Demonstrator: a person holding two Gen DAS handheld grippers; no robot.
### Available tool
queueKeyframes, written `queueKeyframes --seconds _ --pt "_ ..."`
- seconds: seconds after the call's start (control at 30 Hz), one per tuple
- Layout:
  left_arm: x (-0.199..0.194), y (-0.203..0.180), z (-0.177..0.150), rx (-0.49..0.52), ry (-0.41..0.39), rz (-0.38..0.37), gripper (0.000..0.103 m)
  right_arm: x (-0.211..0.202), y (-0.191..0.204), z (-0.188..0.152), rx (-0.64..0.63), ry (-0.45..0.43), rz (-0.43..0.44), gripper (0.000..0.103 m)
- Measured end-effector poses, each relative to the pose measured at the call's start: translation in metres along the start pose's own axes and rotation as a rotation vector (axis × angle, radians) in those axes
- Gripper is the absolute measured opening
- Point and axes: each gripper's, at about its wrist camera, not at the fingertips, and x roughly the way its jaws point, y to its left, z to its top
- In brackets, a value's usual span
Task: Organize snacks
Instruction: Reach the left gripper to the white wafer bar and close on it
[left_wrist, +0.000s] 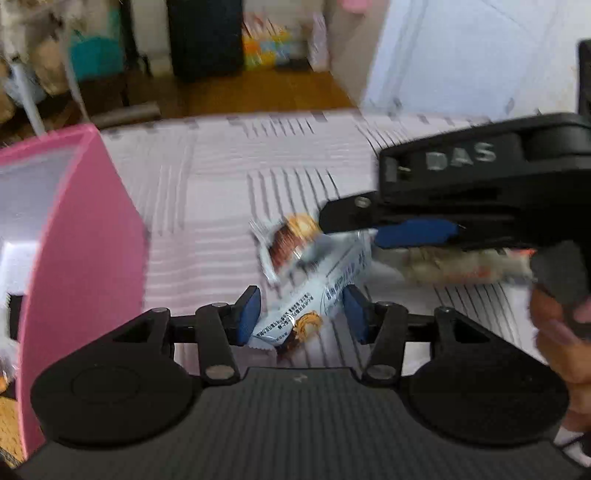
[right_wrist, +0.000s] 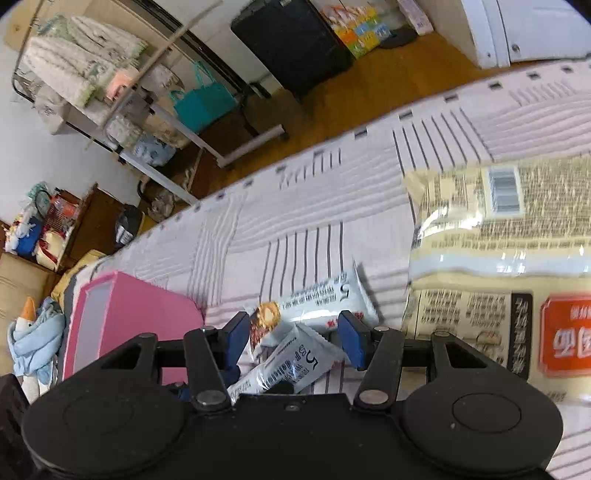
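Two white-and-silver snack bar wrappers lie crossed on the striped bedsheet. In the left wrist view, one bar (left_wrist: 314, 302) lies between my open left gripper's (left_wrist: 302, 314) blue pads, the other (left_wrist: 291, 240) just beyond it. My right gripper (left_wrist: 391, 229) comes in from the right just above the bars. In the right wrist view, my right gripper (right_wrist: 293, 338) is open over both bars, one (right_wrist: 321, 299) farther and one (right_wrist: 291, 365) nearer. A pink box (left_wrist: 85, 236) stands at the left, also in the right wrist view (right_wrist: 136, 314).
A large beige snack bag (right_wrist: 498, 258) with an orange label lies on the sheet to the right. Beyond the bed edge are wooden floor, a black case (right_wrist: 291, 40), a clothes rack (right_wrist: 110, 92) and a teal bag (right_wrist: 203, 99).
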Motion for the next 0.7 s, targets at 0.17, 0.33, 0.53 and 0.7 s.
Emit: queueKeyframes --seconds 0.17,0.33,0.53,0.7 --pt "0.008 0.003 -0.004 -0.045 0.107 -0.047 0.029 0.008 -0.006 -0.002 0.038 -0.003 0.0 0.06" --pt "0.007 0.024 -0.005 -0.206 0.165 -0.133 0.025 0.007 -0.011 -0.001 0.067 -0.06 0.022 0.062" --pt "-0.005 0.032 -0.023 -0.254 0.223 -0.101 0.024 0.01 -0.005 -0.003 0.03 -0.125 -0.005 0.066" --pt "-0.006 0.024 -0.027 -0.233 0.213 -0.061 0.024 0.026 0.012 -0.008 -0.037 -0.159 -0.053 0.079"
